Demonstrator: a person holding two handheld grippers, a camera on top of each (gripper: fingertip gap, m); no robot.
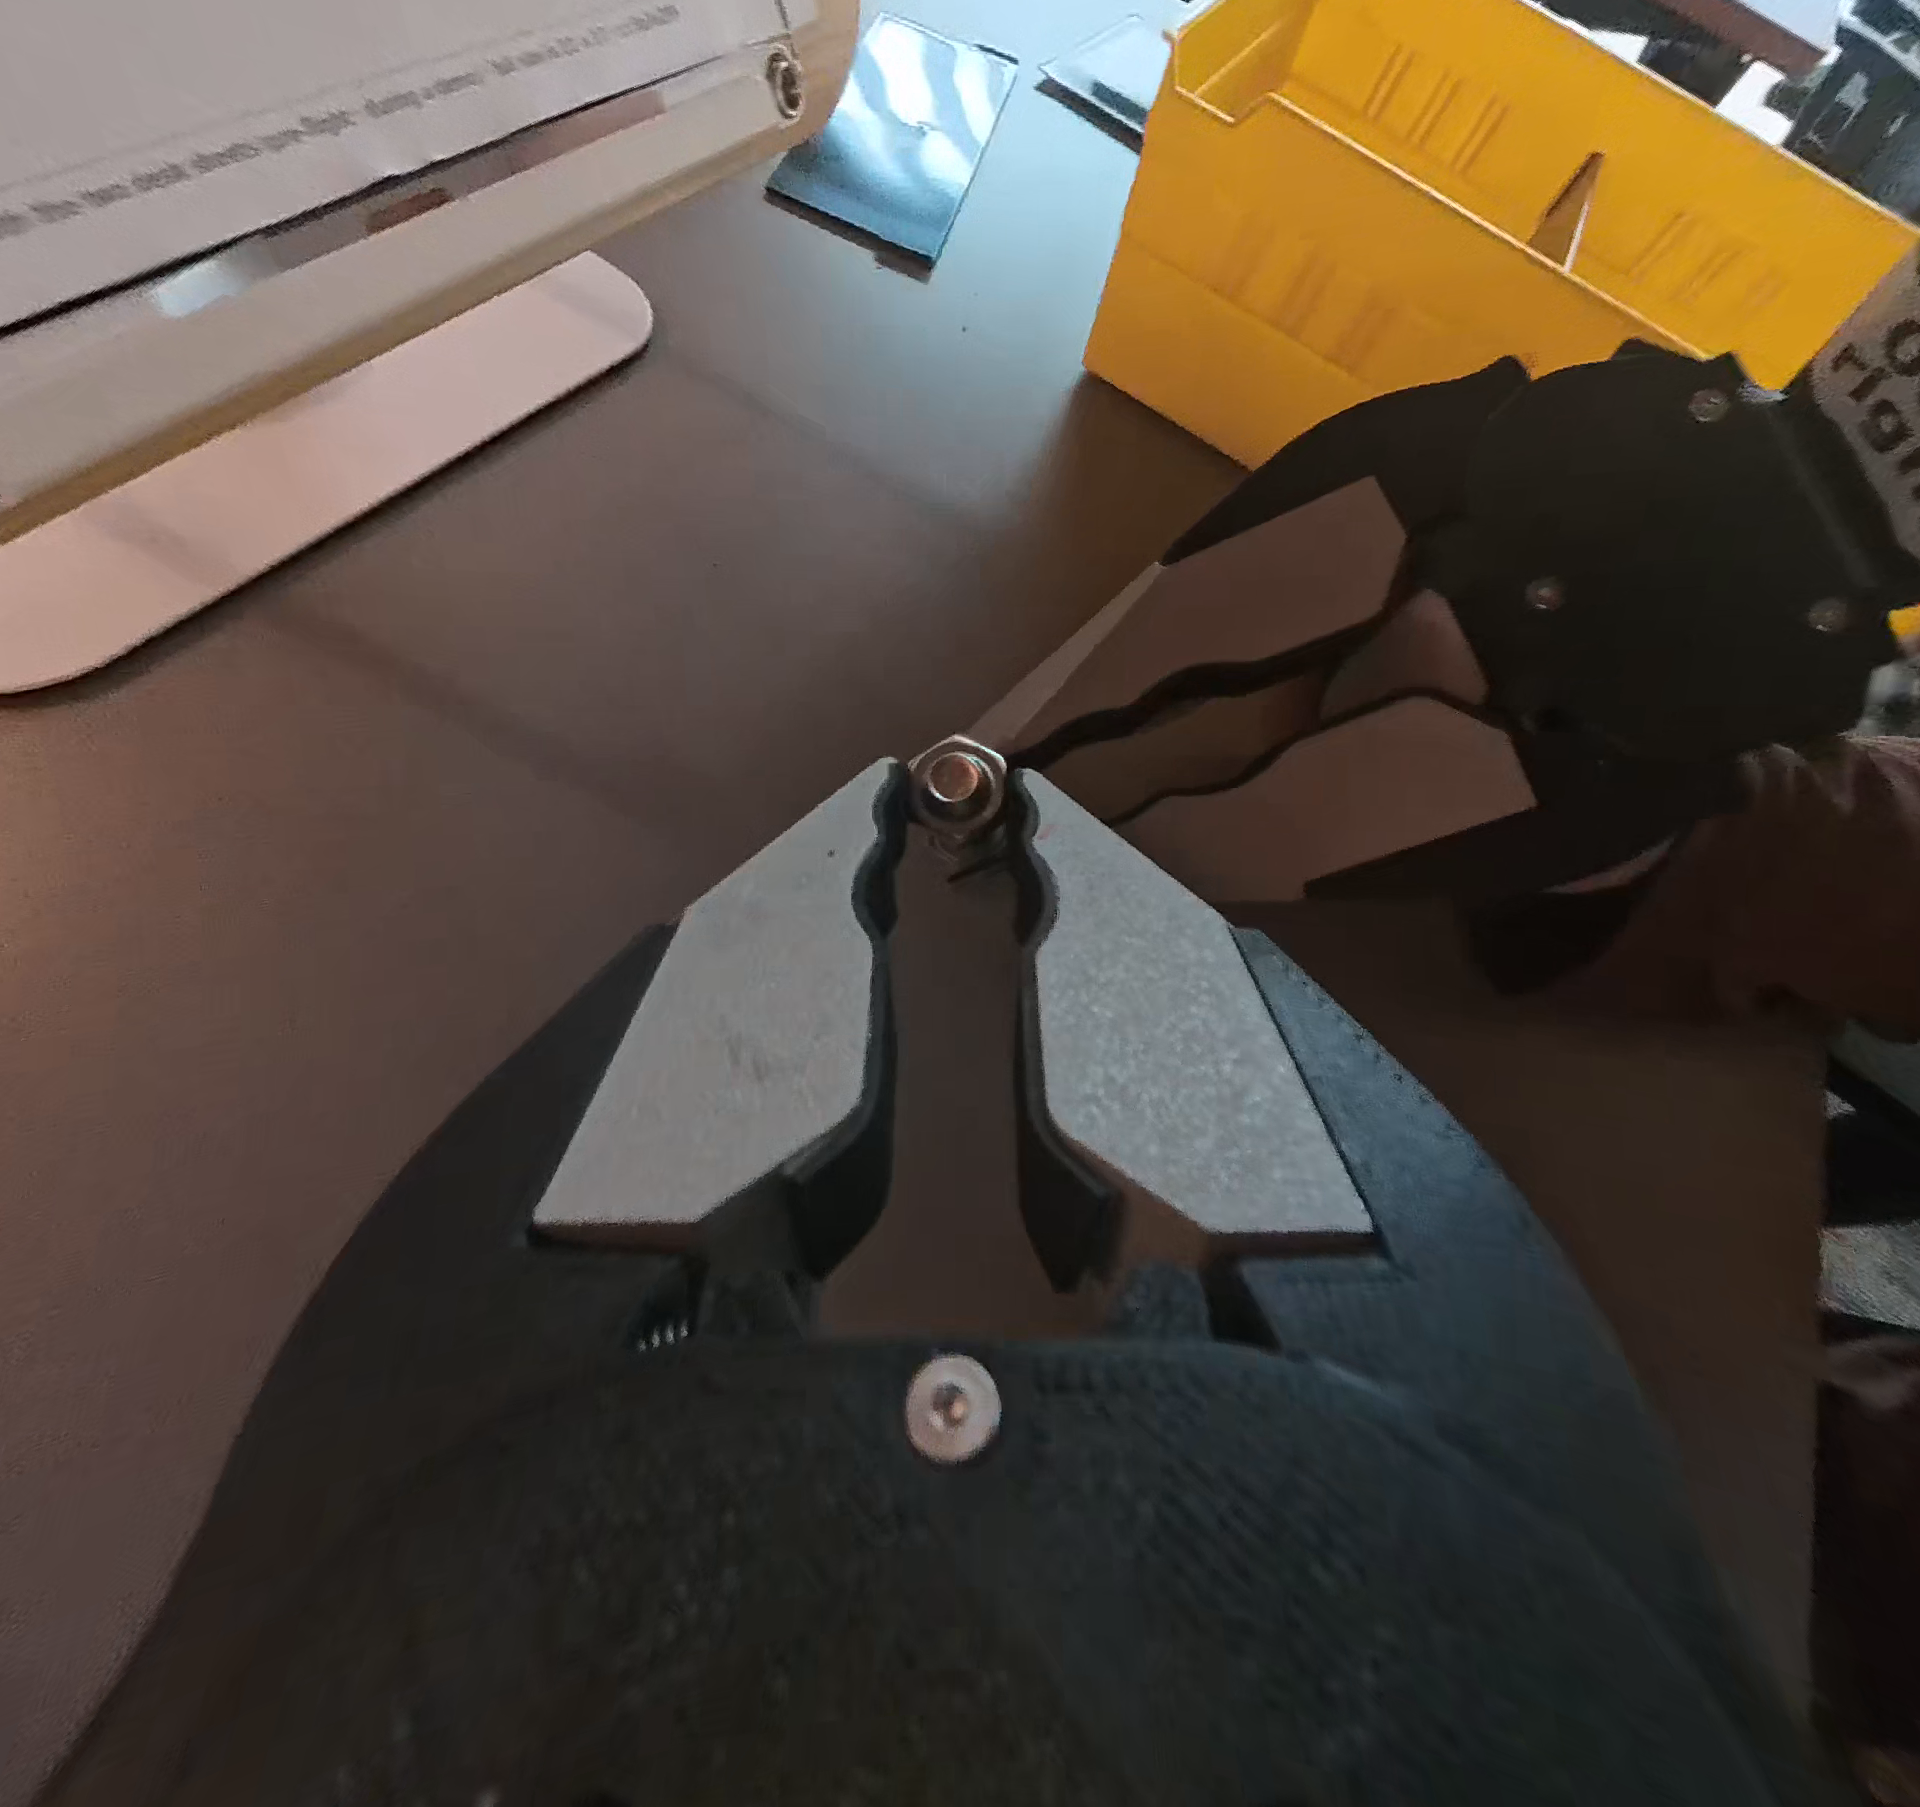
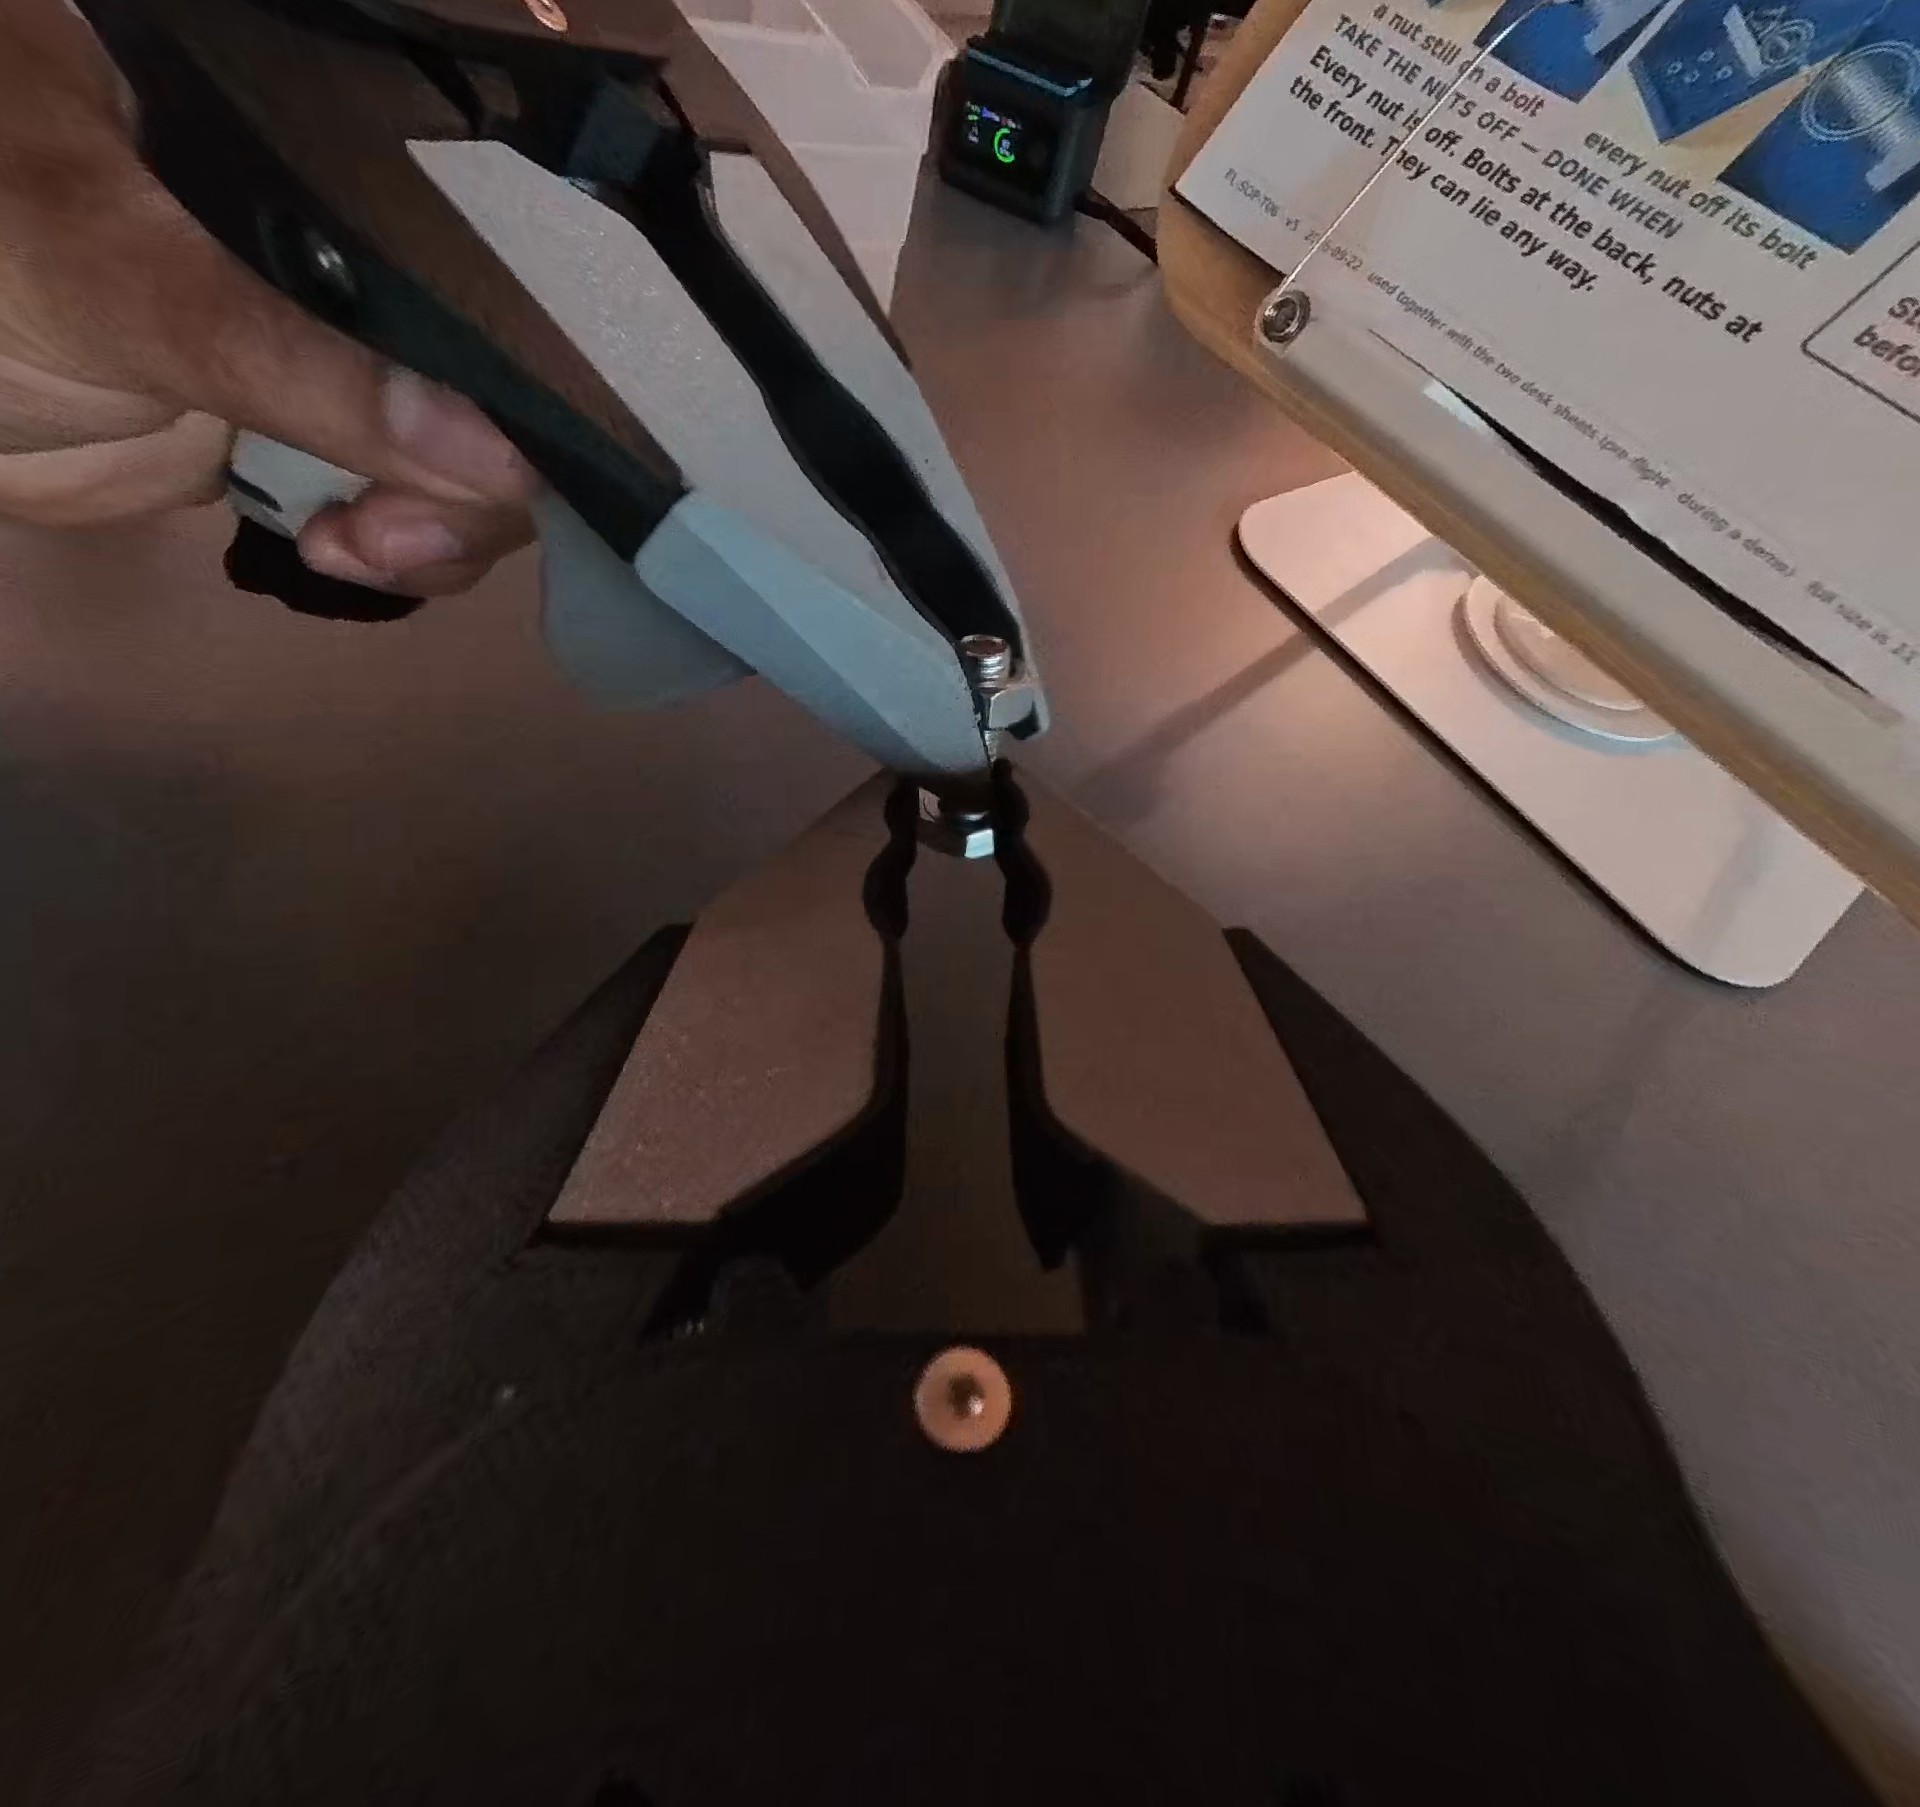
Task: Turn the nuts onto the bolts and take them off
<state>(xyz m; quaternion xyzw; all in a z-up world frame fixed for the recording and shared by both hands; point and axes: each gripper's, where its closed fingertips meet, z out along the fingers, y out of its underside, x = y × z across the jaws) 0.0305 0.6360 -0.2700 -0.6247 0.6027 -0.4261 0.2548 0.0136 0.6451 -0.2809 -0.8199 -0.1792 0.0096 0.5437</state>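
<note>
Black claw bodies fill the bottom of both views: the left claw (image 1: 954, 801) is clamped on the nut (image 1: 954, 778), with the bolt's (image 1: 952, 776) end showing through it. Only the right wrist view shows the bolt (image 2: 985, 692) side-on, its threaded tip standing above the nut (image 2: 1006, 708), while the right claw (image 2: 958, 827) is clamped on the bolt's hex head below, all held above the brown counter (image 2: 312, 874). Each view has its own extras (a yellow bin (image 1: 1455, 230) in the left; a small lit screen device (image 2: 1013, 136) and a hand (image 2: 208, 427) in the right), and both catch the instruction sheet on its stand (image 2: 1558, 230).
</note>
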